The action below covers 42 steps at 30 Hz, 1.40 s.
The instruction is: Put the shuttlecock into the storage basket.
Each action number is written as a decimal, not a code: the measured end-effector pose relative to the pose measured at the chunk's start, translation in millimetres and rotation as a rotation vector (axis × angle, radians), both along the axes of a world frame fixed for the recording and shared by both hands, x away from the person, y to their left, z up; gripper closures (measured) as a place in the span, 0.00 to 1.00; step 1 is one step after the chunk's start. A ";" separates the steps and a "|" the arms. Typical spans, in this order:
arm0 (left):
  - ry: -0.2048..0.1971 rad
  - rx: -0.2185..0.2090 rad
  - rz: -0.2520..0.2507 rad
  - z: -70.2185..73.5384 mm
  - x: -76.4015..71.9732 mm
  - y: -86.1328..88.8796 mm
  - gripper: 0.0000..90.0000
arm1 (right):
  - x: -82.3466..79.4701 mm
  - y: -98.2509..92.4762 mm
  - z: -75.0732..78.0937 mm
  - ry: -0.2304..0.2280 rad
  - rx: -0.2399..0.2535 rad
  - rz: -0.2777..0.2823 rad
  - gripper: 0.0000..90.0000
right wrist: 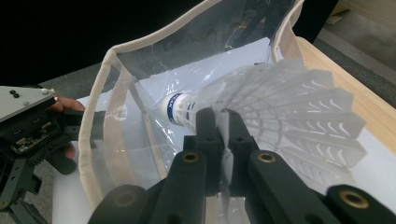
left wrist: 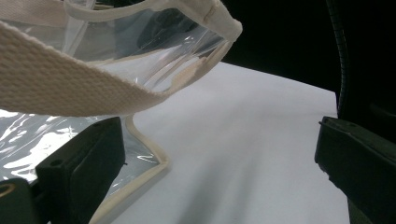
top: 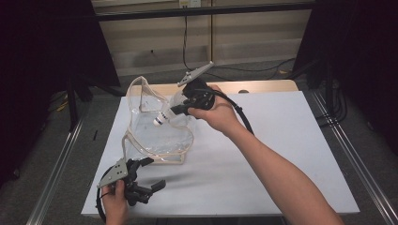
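- Step in hand, as I judge it: the right gripper [right wrist: 223, 122], jaws clamped on the shuttlecock's [right wrist: 285, 116] skirt, holds it cork-first at the clear bag's [top: 157, 133] mouth.
- Next: lower it toward seven o'clock, inside, then release.
- Left gripper [top: 151, 186], jaws apart, waits at the bag's seven o'clock.
- White table [top: 281, 140]; dark curtained room.

Bag [top: 162, 136]: glossy clear plastic, woven cloth trim. Shuttlecock [right wrist: 289, 116]: white, probably plastic skirt. Table [top: 281, 154]: matt white top, wood edge.
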State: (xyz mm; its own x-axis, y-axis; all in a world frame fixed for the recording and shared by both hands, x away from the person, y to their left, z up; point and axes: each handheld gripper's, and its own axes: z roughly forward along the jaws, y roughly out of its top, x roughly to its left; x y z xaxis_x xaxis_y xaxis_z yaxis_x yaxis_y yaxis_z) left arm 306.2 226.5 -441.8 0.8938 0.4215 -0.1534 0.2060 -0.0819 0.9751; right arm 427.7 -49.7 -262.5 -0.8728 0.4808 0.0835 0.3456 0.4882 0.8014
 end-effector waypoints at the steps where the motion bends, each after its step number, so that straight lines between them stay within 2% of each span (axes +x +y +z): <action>1: 0.000 0.000 0.001 0.0 -0.1 0.0 0.02 | 0.2 0.7 0.0 -0.002 -0.001 0.002 0.97; 42: -0.003 0.003 0.000 0.6 0.0 0.7 0.02 | 5.5 24.1 -10.8 -0.007 -0.023 0.011 0.97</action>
State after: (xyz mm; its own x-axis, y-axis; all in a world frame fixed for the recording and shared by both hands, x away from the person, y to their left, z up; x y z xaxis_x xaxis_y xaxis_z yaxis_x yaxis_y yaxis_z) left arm 306.2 227.2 -441.3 0.8941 0.4223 -0.1495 0.2029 -0.0843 0.9756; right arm 433.2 -25.6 -273.2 -0.8788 0.4726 0.0664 0.3344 0.5105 0.7922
